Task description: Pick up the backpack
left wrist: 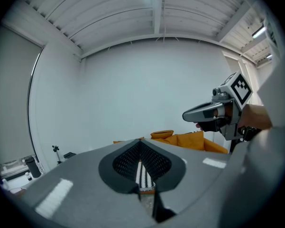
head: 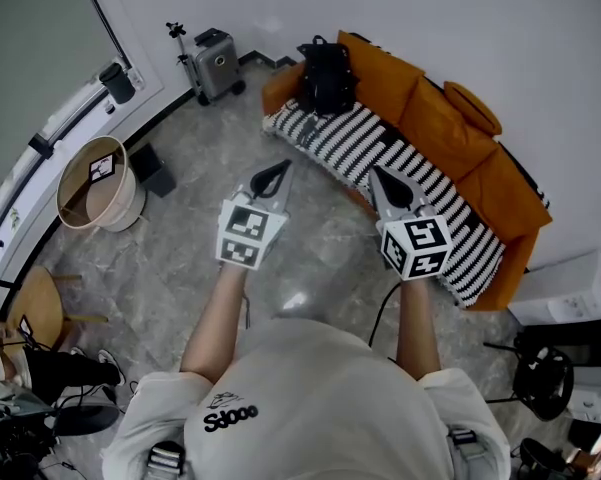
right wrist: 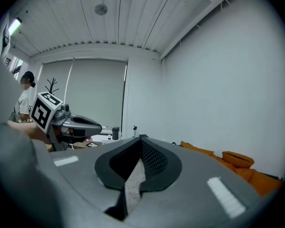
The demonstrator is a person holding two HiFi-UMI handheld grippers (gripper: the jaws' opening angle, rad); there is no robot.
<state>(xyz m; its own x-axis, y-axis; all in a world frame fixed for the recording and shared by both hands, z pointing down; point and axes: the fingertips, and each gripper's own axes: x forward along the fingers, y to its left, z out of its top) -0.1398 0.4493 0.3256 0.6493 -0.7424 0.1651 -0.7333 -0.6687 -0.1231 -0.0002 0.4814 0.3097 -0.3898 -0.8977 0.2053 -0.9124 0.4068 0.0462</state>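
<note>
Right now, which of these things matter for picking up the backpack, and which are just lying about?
For the job: backpack; left tool and right tool, both shut and empty.
Lying about: sofa, suitcase, basket.

My left gripper (head: 278, 171) in matt grey plastic, black cloth backpack (head: 326, 76), orange fabric sofa (head: 435, 118), glossy stone-look floor (head: 180, 258)
</note>
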